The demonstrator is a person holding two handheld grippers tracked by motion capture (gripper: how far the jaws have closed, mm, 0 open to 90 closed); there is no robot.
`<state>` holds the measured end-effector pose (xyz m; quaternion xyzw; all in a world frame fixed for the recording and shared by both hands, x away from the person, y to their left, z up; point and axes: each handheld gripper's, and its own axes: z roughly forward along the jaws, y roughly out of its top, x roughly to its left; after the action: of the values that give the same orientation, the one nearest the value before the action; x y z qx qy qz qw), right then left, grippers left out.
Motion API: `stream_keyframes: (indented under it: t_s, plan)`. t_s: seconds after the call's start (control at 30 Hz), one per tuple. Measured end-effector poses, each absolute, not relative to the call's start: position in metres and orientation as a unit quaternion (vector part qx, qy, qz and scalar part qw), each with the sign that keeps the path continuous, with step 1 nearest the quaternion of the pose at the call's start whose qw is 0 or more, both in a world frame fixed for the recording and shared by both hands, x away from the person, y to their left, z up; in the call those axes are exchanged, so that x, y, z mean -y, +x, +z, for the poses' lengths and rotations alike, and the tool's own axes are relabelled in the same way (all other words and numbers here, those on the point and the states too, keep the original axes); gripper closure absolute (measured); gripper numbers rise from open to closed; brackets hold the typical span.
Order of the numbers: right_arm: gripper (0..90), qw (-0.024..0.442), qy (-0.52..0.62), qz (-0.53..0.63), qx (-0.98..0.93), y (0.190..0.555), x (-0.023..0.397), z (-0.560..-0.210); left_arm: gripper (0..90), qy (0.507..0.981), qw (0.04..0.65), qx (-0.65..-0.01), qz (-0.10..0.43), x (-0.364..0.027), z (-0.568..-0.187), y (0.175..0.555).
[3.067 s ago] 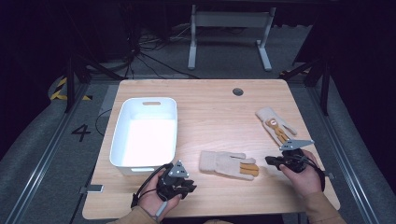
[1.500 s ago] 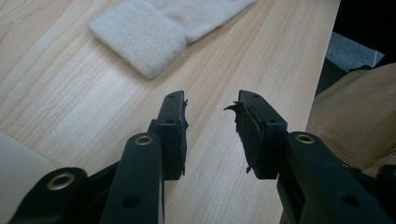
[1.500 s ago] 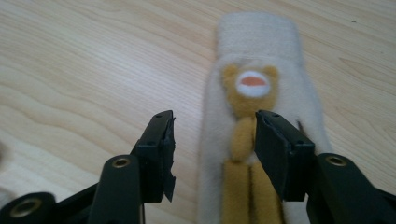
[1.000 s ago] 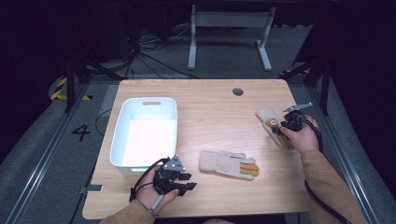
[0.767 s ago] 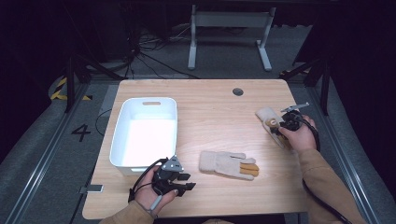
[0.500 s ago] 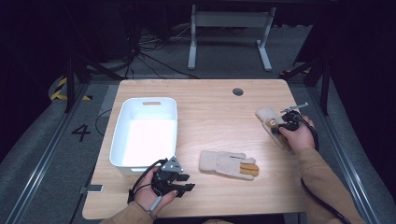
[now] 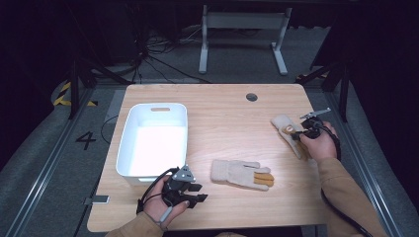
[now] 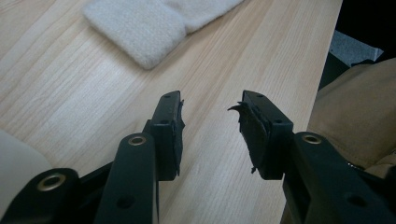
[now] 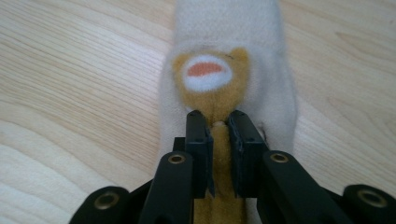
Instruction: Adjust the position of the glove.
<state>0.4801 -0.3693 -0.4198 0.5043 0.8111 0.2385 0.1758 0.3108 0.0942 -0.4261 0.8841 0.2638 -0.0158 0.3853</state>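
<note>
Two cream gloves with tan-orange palm patches lie on the wooden table [image 7: 222,113]. One glove [image 7: 242,174] rests flat near the front middle; its cuff [image 8: 140,28] lies ahead of my left gripper [image 8: 211,133], which is open and holds nothing. That left gripper [image 7: 195,193] sits near the front edge in a hand. The other glove [image 7: 282,128] lies at the right side. My right gripper [image 9: 219,140] is shut on a fold of that glove's tan patch [image 9: 212,77]; a hand holds this gripper [image 7: 302,134] there.
A white plastic bin [image 7: 153,138] stands on the left half of the table, just behind the left gripper. A round cable hole [image 7: 251,97] sits near the back edge. Dark floor, cables and a stand base lie beyond the table.
The right hand moved from the front right back to the far-right glove, and its gripper closed on the tan patch. The left gripper stayed near the front edge, shifting only slightly.
</note>
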Motion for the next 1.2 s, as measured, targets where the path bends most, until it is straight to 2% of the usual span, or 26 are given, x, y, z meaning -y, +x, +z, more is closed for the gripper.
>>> stream_keyframes:
  t_s: [0.57,1.03,1.2]
  plan:
    - [80.2,0.201,0.416,0.286,-0.840,0.439,0.345,-0.368,59.9,0.889,0.386,-0.245,-0.027,-0.080,-0.427,0.319]
    - [80.2,0.182,0.327,0.324,-0.869,0.400,0.305,-0.347,59.8,0.890,0.387,-0.242,-0.025,-0.078,-0.426,0.319]
    - [80.2,0.162,0.294,0.339,-0.879,0.389,0.287,-0.346,59.9,0.890,0.386,-0.242,-0.028,-0.079,-0.426,0.319]
